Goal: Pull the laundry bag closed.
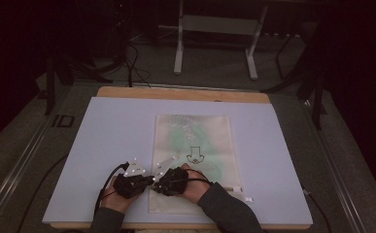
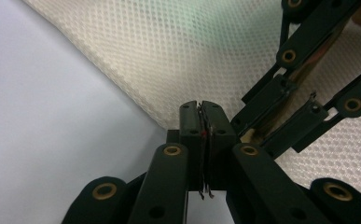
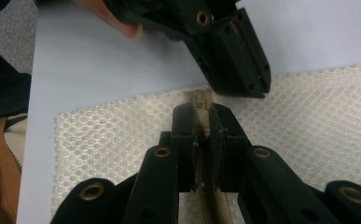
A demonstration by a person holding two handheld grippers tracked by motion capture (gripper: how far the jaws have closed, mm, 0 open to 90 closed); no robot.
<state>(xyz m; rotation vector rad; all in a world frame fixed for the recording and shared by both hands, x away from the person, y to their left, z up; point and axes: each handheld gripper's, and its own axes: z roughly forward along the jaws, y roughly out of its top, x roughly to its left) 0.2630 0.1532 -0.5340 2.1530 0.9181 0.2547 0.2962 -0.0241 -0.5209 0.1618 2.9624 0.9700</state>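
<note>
On the counter: a pale sheet (image 1: 112,145) covers the counter, with a wooden edge (image 1: 183,93) at the far side.
Mesh pouch (image 1: 193,145): lies flat near the middle of the sheet, cream netting with a green print inside and a zipper (image 3: 211,205) along its near end.
Left gripper (image 1: 144,182): at the pouch's near left corner; jaws pressed together with only a thin strip between them, tips at the mesh edge (image 2: 136,105).
Right gripper (image 3: 201,116): just beside the left one; jaws clamped on the zipper pull (image 3: 200,99).
Hands: both come in from the near edge, sleeves dark.
</note>
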